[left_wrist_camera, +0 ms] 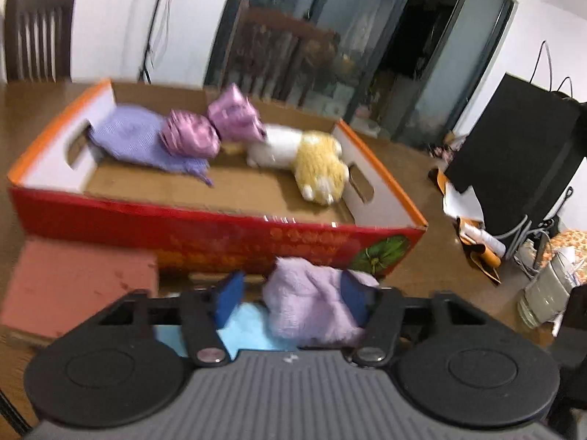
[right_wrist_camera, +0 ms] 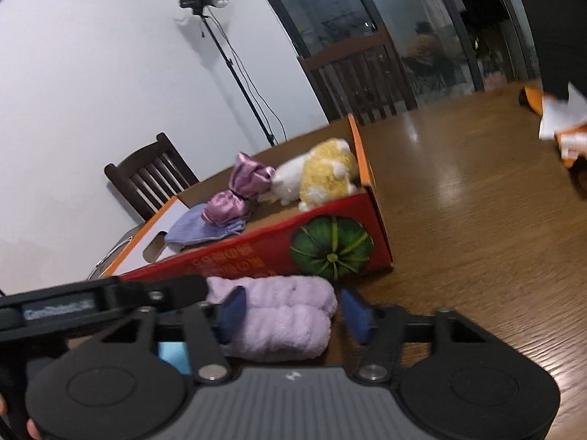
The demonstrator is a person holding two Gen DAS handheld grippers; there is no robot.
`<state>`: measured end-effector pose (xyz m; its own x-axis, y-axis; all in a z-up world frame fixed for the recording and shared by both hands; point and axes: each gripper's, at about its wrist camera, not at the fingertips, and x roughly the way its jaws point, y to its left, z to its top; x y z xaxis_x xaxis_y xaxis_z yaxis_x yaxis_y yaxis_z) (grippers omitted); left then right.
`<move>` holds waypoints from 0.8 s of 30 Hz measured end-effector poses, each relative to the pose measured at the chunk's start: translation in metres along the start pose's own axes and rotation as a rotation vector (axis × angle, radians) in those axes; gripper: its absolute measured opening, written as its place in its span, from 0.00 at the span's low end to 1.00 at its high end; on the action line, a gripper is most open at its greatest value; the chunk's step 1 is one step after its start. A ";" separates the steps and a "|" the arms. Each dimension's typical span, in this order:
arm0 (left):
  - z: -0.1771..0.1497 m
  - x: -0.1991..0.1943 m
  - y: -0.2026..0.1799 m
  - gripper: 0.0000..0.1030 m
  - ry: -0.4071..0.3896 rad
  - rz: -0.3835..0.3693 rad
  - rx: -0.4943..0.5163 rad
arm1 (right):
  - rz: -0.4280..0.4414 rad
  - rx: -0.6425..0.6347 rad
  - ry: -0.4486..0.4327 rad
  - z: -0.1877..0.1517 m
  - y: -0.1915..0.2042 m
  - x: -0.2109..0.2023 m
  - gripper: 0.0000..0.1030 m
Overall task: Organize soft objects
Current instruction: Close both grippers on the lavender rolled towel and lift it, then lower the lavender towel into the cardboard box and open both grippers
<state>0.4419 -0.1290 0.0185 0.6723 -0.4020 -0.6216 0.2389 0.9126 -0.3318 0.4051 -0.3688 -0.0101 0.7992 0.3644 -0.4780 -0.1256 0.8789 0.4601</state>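
A fluffy lilac towel (left_wrist_camera: 312, 304) lies rolled on the wooden table just in front of the red cardboard box (left_wrist_camera: 220, 234). My left gripper (left_wrist_camera: 291, 299) stands open around it; the right pad touches the towel and a gap shows at the left pad. From the other side my right gripper (right_wrist_camera: 295, 315) is open around the same lilac towel (right_wrist_camera: 279, 322), with its left pad against the pile and its right pad just clear. Inside the box lie a purple knit cloth (left_wrist_camera: 139, 139), two pink satin bundles (left_wrist_camera: 190, 135) and a white and yellow plush toy (left_wrist_camera: 315, 168).
A salmon-pink folded piece (left_wrist_camera: 73, 286) lies left of the towel and a light blue cloth (left_wrist_camera: 249, 330) under my left gripper. Orange and white papers (left_wrist_camera: 473, 234), a black case (left_wrist_camera: 521, 146) and a glass jar (left_wrist_camera: 546, 293) stand to the right. Chairs (right_wrist_camera: 146, 176) and a lamp stand (right_wrist_camera: 234, 69) line the far side.
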 end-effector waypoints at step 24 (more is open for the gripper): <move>-0.150 -0.142 -0.033 0.25 0.042 -0.075 -0.035 | 0.067 -0.086 0.005 -0.112 0.034 -0.169 0.23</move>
<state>0.2335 -0.1135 0.0113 0.6230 -0.4729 -0.6231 0.2624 0.8768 -0.4030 0.1999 -0.3661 0.0027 0.7842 0.4244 -0.4526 -0.2285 0.8757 0.4253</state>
